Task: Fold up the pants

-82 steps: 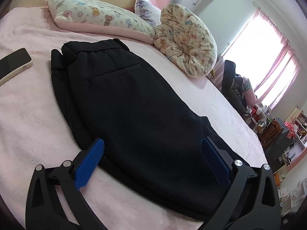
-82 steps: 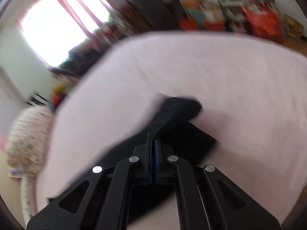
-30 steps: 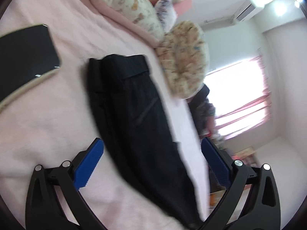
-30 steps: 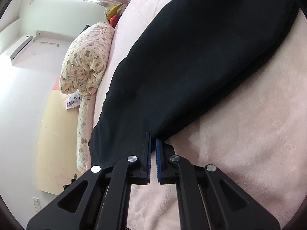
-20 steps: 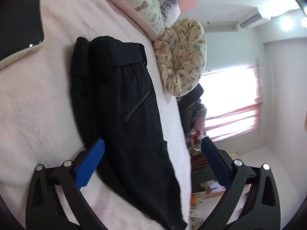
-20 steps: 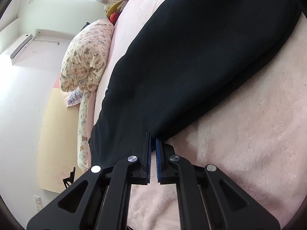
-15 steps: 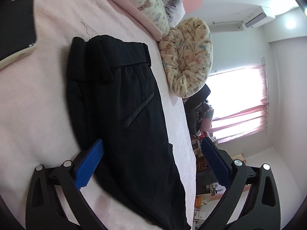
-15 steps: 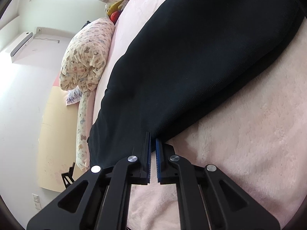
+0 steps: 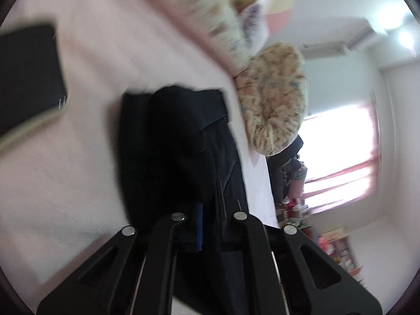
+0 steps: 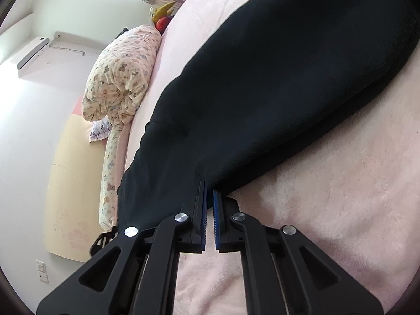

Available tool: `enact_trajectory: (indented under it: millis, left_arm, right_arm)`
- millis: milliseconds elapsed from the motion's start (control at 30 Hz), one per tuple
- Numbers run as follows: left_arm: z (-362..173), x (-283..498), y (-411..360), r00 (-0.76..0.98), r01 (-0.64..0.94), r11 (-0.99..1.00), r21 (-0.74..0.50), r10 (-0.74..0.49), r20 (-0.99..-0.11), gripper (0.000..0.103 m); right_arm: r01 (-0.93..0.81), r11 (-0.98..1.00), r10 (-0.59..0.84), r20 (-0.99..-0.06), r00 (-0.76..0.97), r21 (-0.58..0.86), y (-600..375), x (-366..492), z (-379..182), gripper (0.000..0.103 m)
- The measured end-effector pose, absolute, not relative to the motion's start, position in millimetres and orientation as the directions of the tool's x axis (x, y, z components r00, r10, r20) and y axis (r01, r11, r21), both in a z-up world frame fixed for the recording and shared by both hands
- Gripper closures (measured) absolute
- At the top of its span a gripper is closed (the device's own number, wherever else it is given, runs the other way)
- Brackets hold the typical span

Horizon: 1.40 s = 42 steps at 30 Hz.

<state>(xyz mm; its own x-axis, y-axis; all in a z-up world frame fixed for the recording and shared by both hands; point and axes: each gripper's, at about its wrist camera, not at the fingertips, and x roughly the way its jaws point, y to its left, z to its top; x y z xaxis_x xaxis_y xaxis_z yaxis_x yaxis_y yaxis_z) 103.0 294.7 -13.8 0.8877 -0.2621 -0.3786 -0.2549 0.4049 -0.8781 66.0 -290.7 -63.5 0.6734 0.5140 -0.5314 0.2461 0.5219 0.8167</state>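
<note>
Black pants (image 9: 173, 147) lie on a pink bed, waistband toward the pillows. In the left wrist view my left gripper (image 9: 210, 225) is shut on the pants' near side edge, and dark cloth fills the space between the fingers. In the right wrist view the pants (image 10: 275, 84) stretch away as one long dark panel. My right gripper (image 10: 209, 199) is shut on their edge, its blue pads pinching the cloth just above the blanket.
A black phone (image 9: 26, 78) lies on the pink blanket (image 9: 60, 183) left of the pants. A patterned long pillow (image 9: 210, 18) and a rolled patterned quilt (image 9: 275, 97) lie at the head of the bed. The quilt also shows in the right wrist view (image 10: 123, 71).
My left gripper was wide open over the pants and has closed on their edge. The left view has swung and blurred. My right gripper has stayed shut on the cloth.
</note>
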Motion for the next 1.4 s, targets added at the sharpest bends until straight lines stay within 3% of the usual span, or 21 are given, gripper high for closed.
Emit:
enact_trajectory:
  millis: [200,267,367,400,467,533,600,667,733,767,800,867,933,967,1100,1233,1400]
  left_arm:
    - [-22.0,89.3,292.6,0.882,-0.323,0.378,-0.868,-0.212,-0.420,0.097]
    - [-35.9,92.2,295.3,0.850,-0.389,0.363,-0.847,-0.213,-0.482,0.091]
    - [-39.1,86.4,301.5,0.862,-0.376,0.319,-0.870,-0.224,-0.455,0.086]
    - [-33.1,80.5,301.3,0.869,-0.380,0.337,-0.861,-0.189,-0.458,0.081]
    - [-18.7,62.0,300.5,0.881,-0.407,0.366,-0.837,-0.085,-0.465,0.045]
    - [0.6,32.9,297.8,0.904,-0.410,0.393,-0.824,0.053,-0.424,0.020]
    - [20.5,14.2,290.8,0.939,-0.341,0.448,-0.826,0.110,-0.327,0.016]
    - [38.1,13.8,275.8,0.972,-0.221,0.533,-0.817,0.054,-0.228,0.005]
    - [47.2,29.7,256.6,0.979,-0.111,0.612,-0.783,-0.066,-0.191,0.003]
    - [46.3,48.0,243.1,0.961,-0.072,0.641,-0.764,-0.162,-0.226,0.003]
    - [42.5,60.9,234.2,0.940,-0.061,0.649,-0.759,-0.219,-0.263,0.003]
    - [30.3,84.6,220.8,0.886,-0.079,0.656,-0.750,-0.299,-0.355,0.003]
    - [9.2,101.7,217.0,0.822,-0.208,0.657,-0.724,-0.284,-0.493,0.004]
    - [-0.7,104.1,218.0,0.804,-0.253,0.647,-0.719,-0.273,-0.529,0.011]
    - [-5.9,97.4,222.4,0.812,-0.274,0.661,-0.699,-0.231,-0.536,0.026]
    - [-3.8,95.3,210.9,0.808,-0.262,0.711,-0.653,-0.208,-0.551,0.026]
    - [-4.9,97.1,208.3,0.813,-0.260,0.705,-0.660,-0.209,-0.544,0.025]
  right_arm:
    - [0.250,0.544,0.504,-0.550,0.665,0.801,-290.4,65.2,-67.4,0.099]
    - [0.261,0.553,0.510,-0.569,0.645,0.791,-289.9,69.3,-72.4,0.098]
    - [0.251,0.555,0.535,-0.572,0.622,0.793,-293.2,68.7,-73.1,0.093]
    - [0.247,0.565,0.541,-0.579,0.611,0.788,-293.5,67.3,-71.4,0.091]
    - [0.237,0.600,0.542,-0.606,0.582,0.764,-296.3,59.0,-65.3,0.090]
    - [0.208,0.608,0.564,-0.602,0.565,0.766,-300.5,46.7,-56.4,0.090]
    - [0.156,0.642,0.547,-0.591,0.593,0.751,-305.4,37.1,-33.2,0.090]
    - [0.096,0.694,0.518,-0.587,0.622,0.714,-304.7,40.2,-8.6,0.090]
    - [0.011,0.758,0.500,-0.591,0.633,0.652,-290.6,61.4,20.0,0.084]
    - [-0.032,0.789,0.495,-0.603,0.626,0.614,-278.7,78.0,32.1,0.074]
    - [-0.076,0.818,0.488,-0.618,0.616,0.571,-265.3,96.3,42.0,0.057]
    - [-0.133,0.854,0.470,-0.637,0.610,0.503,-243.1,126.0,53.1,0.046]
    - [-0.187,0.871,0.469,-0.654,0.593,0.455,-219.1,166.0,60.4,0.046]
    - [-0.204,0.874,0.470,-0.659,0.587,0.442,-208.2,188.0,62.0,0.046]
    - [-0.265,0.925,0.379,-0.728,0.572,0.274,-173.3,255.8,54.8,0.047]
    - [-0.260,0.935,0.342,-0.800,0.493,0.239,-157.2,293.2,24.8,0.052]
    - [-0.287,0.920,0.373,-0.822,0.431,0.267,-137.8,317.2,4.5,0.054]
